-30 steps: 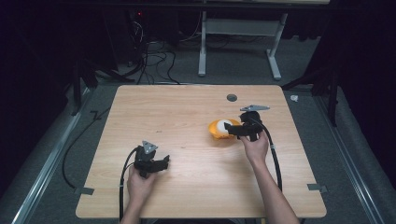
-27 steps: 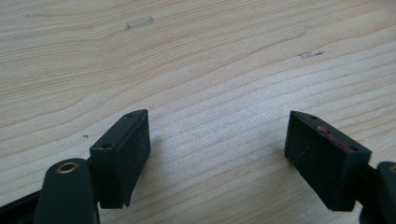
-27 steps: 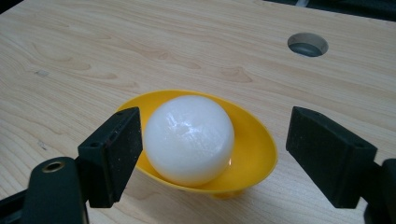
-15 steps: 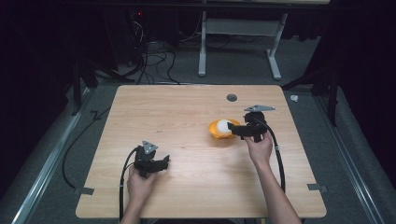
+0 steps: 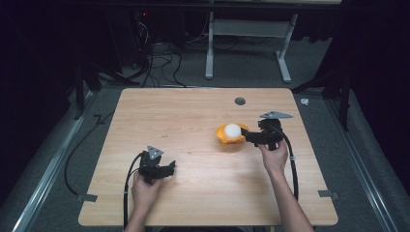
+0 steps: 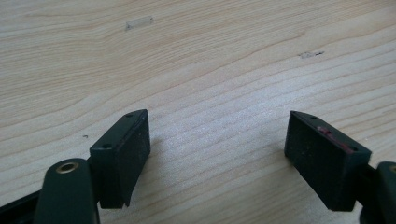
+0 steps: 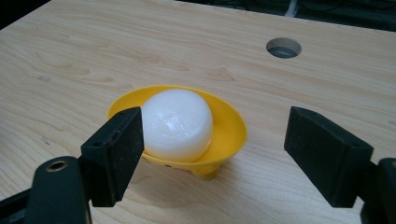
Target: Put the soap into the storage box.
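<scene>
Now we keep the right gripper [image 5: 247,136] wide open, holding nothing, with the yellow bowl [image 7: 229,123] and white ball [image 7: 176,123] at its 11 o'clock; the left gripper [image 5: 167,169] is also wide open and empty.

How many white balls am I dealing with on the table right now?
1. The single white ball sits in the yellow bowl on the table's right half, just ahead of the open right gripper. Nothing on the table looks able to hide another.

Both grippers black w/ grey triangular top plates: left gripper [image 5: 168,168], right gripper [image 5: 245,137], black cables trailing.
</scene>
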`<state>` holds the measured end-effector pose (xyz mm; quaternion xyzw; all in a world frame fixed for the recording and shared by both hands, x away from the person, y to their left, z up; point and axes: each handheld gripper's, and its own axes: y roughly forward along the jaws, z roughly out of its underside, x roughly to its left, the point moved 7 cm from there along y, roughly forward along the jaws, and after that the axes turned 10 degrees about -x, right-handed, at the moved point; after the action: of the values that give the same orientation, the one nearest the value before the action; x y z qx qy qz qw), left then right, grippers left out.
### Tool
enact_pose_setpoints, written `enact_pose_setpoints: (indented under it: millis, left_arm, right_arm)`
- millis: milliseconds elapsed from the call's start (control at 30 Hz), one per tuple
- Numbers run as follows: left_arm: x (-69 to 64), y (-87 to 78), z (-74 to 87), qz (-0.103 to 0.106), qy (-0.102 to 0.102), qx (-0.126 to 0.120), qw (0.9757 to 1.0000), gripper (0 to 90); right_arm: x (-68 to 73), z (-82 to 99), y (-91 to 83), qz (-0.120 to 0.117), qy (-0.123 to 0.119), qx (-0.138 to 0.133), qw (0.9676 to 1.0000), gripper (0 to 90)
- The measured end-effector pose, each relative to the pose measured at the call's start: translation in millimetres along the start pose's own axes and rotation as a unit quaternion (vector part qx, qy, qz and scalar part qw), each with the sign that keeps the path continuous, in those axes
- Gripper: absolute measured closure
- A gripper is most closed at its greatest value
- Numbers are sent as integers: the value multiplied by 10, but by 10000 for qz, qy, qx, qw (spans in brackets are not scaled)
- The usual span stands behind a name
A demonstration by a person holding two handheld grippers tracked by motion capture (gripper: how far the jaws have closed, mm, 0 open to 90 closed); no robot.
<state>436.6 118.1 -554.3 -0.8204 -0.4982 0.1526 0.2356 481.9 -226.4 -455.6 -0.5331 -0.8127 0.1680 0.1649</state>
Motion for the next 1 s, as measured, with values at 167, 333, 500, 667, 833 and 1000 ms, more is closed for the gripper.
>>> enact_pose_setpoints:
  millis: [167,333,500,667,833,1000]
  left_arm:
    - [0,0,0,-1,0,-1,10000,229]
    - [0,0,0,-2,2,0,10000,229]
    - [0,0,0,-4,3,1,10000,229]
    - [-1,0,0,-4,3,-1,10000,229]
    - [0,1,0,-4,3,0,10000,229]
    - [0,0,0,-4,4,0,10000,229]
  right_arm:
    - [-39,54,-59,24,63,-25,10000,207]
    - [-64,85,-109,43,95,-58,9999,206]
    - [-76,96,-167,43,128,-117,9998,206]
    - [-81,113,-237,39,131,-165,9998,206]
    - [-90,145,-305,40,125,-191,9997,205]
    - [-86,217,-367,56,174,-229,9996,205]
